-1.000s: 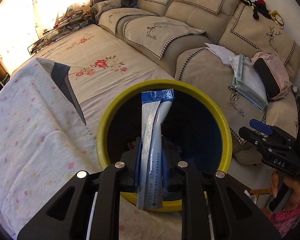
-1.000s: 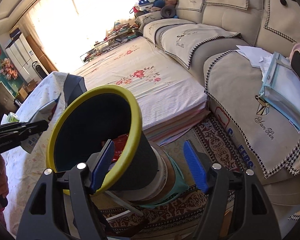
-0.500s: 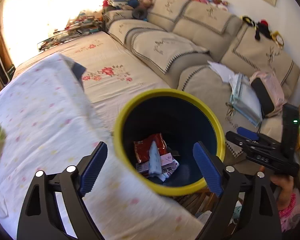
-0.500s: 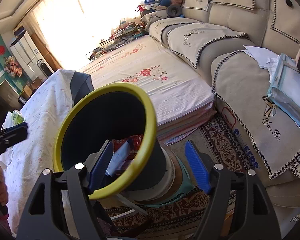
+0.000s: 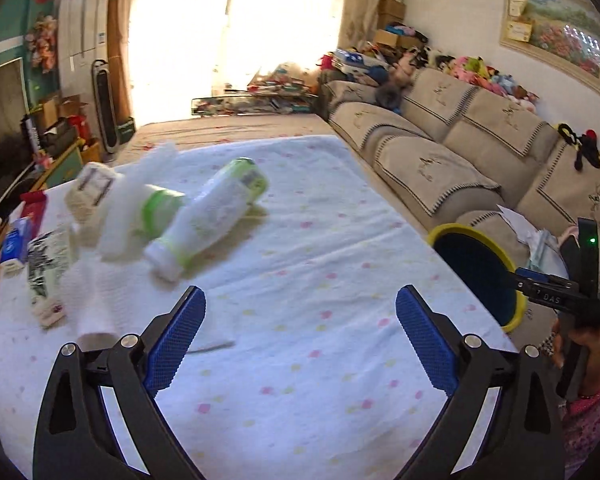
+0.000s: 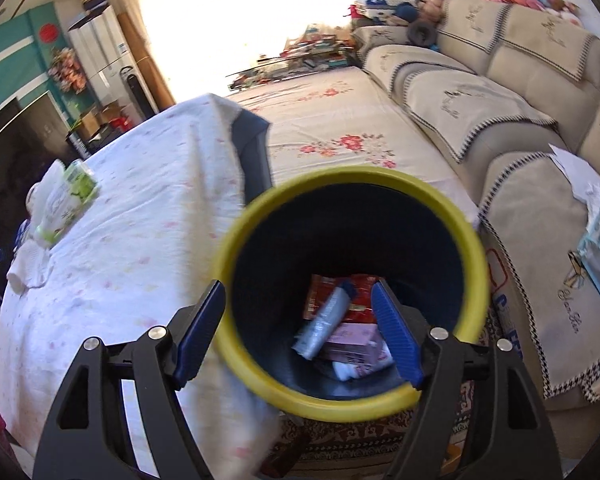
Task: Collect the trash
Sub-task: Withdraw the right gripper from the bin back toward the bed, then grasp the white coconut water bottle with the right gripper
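Now the left gripper (image 5: 300,334) is seen w/ fingers spread wide and nothing between them; a sec ago a blue-and-white tube was clamped there over the bin. That tube (image 6: 327,323) is now found lying inside the bin (image 6: 474,268), on top of a red packet (image 6: 360,292) and a pink box (image 6: 354,346), so one more piece of trash is counted as collected. The left gripper is no longer aimed down into the bin but out over the table (image 5: 340,264), toward the leftover trash at its far-left side: a green-and-white bottle (image 5: 214,218), a second green-banded container (image 5: 140,216), crumpled tissue (image 5: 92,296) and small packets (image 5: 46,272), all blurred. The bin is seen just beside the table's right edge.

The right gripper (image 6: 298,334) is also spread open, empty, w/ the near rim of the bin between its fingers but not pinched; contact can't be told.

Judged from this, the drop is done and the next pick is likely being lined up, prob. the bottle. Several items are left, so the task is judged only partly finished.
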Tool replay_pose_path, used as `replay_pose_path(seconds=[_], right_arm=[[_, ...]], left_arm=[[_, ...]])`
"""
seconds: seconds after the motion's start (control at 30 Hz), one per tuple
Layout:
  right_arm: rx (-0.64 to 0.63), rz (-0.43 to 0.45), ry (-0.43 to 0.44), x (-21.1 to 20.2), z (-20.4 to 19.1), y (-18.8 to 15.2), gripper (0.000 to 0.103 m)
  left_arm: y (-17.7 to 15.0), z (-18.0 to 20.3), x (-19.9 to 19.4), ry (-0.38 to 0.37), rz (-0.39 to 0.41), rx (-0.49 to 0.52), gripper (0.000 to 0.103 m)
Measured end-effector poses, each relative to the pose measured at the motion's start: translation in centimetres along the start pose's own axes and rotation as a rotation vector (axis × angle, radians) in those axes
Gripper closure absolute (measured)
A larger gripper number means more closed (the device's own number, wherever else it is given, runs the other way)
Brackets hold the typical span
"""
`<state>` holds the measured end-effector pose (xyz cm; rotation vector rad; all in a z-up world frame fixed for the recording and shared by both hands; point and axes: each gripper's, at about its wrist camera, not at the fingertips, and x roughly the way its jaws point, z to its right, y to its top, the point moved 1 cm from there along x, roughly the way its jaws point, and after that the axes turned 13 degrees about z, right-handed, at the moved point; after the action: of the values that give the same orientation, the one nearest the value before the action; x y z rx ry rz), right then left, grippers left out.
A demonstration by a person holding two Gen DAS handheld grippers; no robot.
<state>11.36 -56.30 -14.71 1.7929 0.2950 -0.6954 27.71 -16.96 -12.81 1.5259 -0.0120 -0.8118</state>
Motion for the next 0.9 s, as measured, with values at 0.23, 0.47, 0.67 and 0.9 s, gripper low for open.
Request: replay_pose_path(seconds=[0.23,0.47,0.67,0.9], right_arm=[[-0.098,0.000,0.140,1.7,-10.5,1.7,0.031],[-0.114,-0.022,0.264,5.1,-20.2,4.1,0.031],[-0.103,0.000,0.284,6.9,-27.2,4.5,0.024],[-0.141,-0.028,0.260,8.7,-33.8,1.7,0.024]], left_arm=[[-1.1,-12.2,-2.1,0.220,0.048,-0.073,0.008],[-3.1,-18.9,-2.6,0.309,0.085,-0.194,0.008],[-3.4,-19.2,-2.7,0.374,0.092,-0.195,0.008],[-3.5,-19.3,-3.2,0.378,0.097,-0.216,0.008]])
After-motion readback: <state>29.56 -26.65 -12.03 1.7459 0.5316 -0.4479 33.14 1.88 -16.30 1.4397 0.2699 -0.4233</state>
